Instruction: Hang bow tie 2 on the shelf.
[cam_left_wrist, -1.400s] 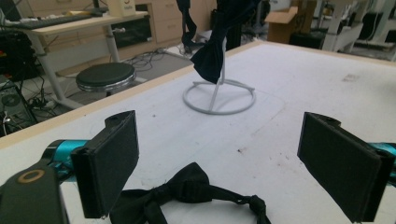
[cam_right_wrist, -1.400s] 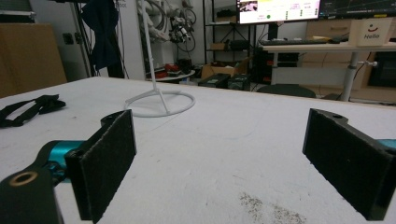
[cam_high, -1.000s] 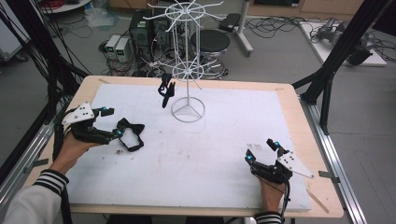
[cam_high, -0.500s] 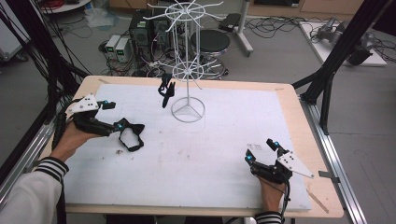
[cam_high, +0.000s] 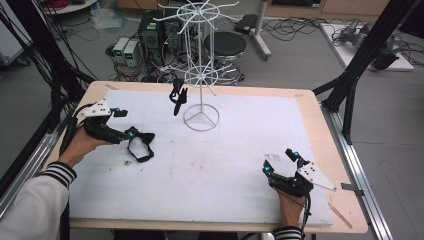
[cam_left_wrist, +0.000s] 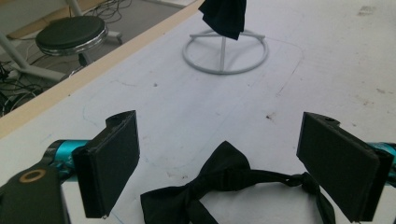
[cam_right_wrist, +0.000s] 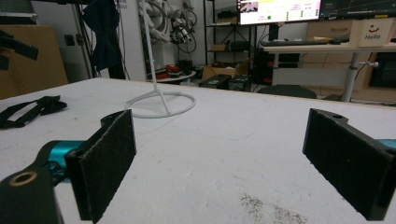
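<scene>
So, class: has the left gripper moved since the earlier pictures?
Yes. The left gripper has shifted slightly towards the white rack's ring base and sits over the black bow tie, jaws open.

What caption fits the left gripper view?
Open left gripper poised over a black bow tie lying near the white rack.

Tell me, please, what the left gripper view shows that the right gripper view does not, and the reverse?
The left gripper view looks down between the left gripper and its open jaws at the black bow tie lying close on the white mat, with a round stool beyond the table edge. The right gripper view looks level past the right gripper, also open, at monitors and a desk behind the table. Both show the white stand's ring base, the dark cloth hanging from the stand, and the bow tie, far off at the left in the right gripper view.
</scene>
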